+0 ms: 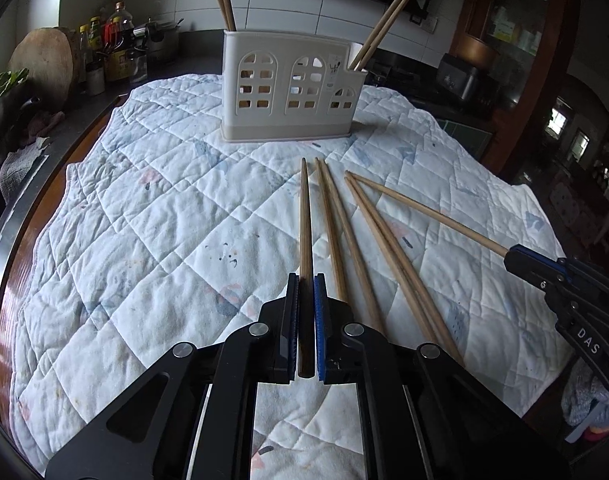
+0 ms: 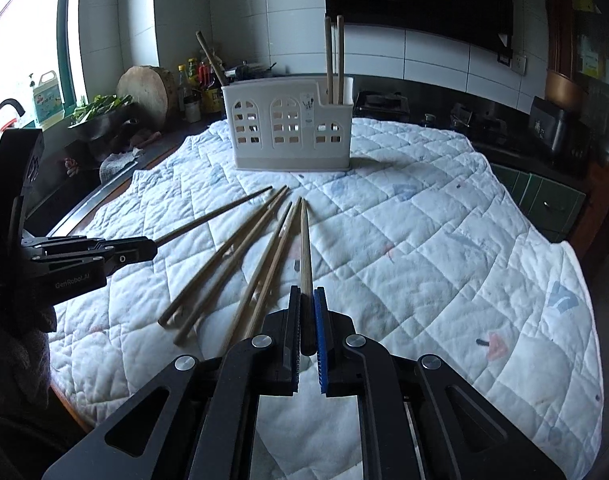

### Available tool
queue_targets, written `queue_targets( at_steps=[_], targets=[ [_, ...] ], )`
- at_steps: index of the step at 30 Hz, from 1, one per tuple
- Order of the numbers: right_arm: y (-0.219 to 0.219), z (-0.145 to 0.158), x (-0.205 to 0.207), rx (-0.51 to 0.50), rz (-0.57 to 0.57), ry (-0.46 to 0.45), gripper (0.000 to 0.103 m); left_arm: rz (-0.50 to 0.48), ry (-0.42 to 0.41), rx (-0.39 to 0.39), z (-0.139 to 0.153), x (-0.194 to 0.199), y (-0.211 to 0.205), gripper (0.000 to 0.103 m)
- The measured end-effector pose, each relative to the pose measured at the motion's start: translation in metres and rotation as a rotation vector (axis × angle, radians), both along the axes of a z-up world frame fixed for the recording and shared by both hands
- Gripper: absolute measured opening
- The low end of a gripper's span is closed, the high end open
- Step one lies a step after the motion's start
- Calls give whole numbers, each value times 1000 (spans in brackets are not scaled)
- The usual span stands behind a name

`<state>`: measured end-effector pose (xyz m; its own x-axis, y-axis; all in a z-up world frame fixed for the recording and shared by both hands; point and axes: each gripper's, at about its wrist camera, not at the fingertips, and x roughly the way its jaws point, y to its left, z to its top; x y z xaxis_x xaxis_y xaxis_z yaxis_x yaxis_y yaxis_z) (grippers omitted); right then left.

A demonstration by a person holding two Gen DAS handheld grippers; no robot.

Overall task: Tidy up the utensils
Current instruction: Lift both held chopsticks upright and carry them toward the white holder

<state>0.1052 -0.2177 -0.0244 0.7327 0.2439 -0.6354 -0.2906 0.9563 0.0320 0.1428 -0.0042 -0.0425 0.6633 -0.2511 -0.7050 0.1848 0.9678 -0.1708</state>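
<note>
Left wrist view: left claw (image 1: pixel 304 280) closed on dark chopstick (image 1: pixel 305 220), tip toward holder (image 1: pixel 290 88); right claw (image 2: pixel 307 292) closed on pale chopstick (image 2: pixel 305 248), likewise aimed at holder; four loose chopsticks (image 1: pixel 356 240) flat on quilted cloth (image 1: pixel 164 220) over counter, between claws; holder upright at far side, pairs already standing in end slots. Risks, judged: grip near butt end, so stick may pivot; tip catching holder rim could tip it.
</note>
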Motion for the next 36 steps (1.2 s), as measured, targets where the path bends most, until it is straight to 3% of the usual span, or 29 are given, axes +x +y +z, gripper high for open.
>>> queue_targets(
  at_steps=[10,29,36],
  targets=[
    [7,57,18,-3,40,-121,7,-32,-58,-48,39,2,11,6],
    [7,76,23,5,64,-148,7,-48,-100,-70,61,-3,23,6],
    [7,101,27,5,78,-203,7,-86,-53,-9,67,4,25,6]
  ],
)
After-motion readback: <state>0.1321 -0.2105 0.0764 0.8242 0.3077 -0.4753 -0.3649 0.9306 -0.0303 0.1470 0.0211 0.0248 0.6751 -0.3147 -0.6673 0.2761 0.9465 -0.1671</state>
